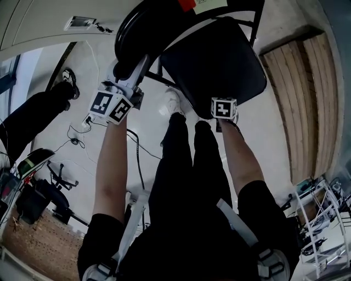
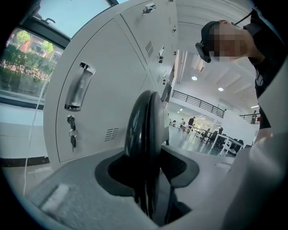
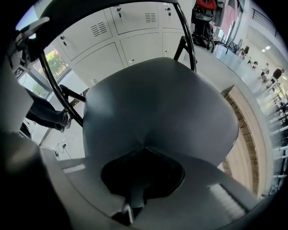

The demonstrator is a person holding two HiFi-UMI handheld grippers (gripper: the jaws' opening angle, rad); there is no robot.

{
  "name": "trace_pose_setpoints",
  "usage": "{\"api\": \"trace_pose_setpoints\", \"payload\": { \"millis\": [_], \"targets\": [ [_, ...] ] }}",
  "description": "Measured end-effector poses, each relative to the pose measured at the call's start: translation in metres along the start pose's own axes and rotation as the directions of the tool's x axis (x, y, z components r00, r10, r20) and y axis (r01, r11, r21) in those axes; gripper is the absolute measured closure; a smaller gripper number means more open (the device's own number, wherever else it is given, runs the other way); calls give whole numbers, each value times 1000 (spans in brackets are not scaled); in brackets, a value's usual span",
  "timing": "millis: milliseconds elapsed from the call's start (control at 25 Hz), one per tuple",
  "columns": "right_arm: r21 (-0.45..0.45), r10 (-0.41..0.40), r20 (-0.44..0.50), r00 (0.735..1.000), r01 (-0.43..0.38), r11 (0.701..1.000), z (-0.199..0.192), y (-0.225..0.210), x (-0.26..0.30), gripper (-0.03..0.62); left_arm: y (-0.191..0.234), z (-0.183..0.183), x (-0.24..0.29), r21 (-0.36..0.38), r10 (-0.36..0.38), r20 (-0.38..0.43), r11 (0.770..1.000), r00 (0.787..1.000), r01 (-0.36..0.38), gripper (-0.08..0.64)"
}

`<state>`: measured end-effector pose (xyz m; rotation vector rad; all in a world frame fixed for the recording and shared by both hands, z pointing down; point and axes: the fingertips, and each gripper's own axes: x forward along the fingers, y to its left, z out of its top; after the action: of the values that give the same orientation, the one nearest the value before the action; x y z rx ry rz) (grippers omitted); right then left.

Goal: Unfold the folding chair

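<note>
Forearms (image 1: 112, 164) outstretched toward chair (image 1: 219, 60), seemingly parallel.

No text can be read anywhere. A pale label (image 1: 211, 4) beside a red tag (image 1: 187, 4) at the top of the folding chair (image 1: 219, 60) carries print too small to make out. The left marker cube (image 1: 109, 106) and the right marker cube (image 1: 224, 108) show only black-and-white square patterns.
</note>
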<state>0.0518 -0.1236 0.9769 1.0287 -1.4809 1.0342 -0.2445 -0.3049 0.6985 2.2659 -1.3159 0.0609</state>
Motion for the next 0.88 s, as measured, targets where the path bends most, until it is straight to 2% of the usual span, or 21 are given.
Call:
{"api": "trace_pose_setpoints", "payload": {
  "millis": [240,360,480,680,800,880],
  "targets": [
    [5,-5,-17,1000,5,1000,-3,-8,0,588,4,-15,5,-78,-21,7,997,1000,22,387],
    [16,3,-4,1000,-3,1000,0,-10,-3,588,4,-20,5,-95,-16,9,995,1000,17,387],
    [39,34,66,997,-37,999,13,-7,-13,588,6,-21,4,-89,-20,-6,996,1000,20,370],
    [59,23,198,980,-35,998,57,-3,-57,588,10,12,-2,-50,7,26,999,1000,-6,334],
    [105,21,303,953,-55,993,88,2,-93,588,12,26,-11,-43,42,28,998,999,-41,334],
    [118,37,384,923,-89,989,111,10,-122,588,15,34,-21,-59,76,36,996,996,-74,334]
  ]
}}
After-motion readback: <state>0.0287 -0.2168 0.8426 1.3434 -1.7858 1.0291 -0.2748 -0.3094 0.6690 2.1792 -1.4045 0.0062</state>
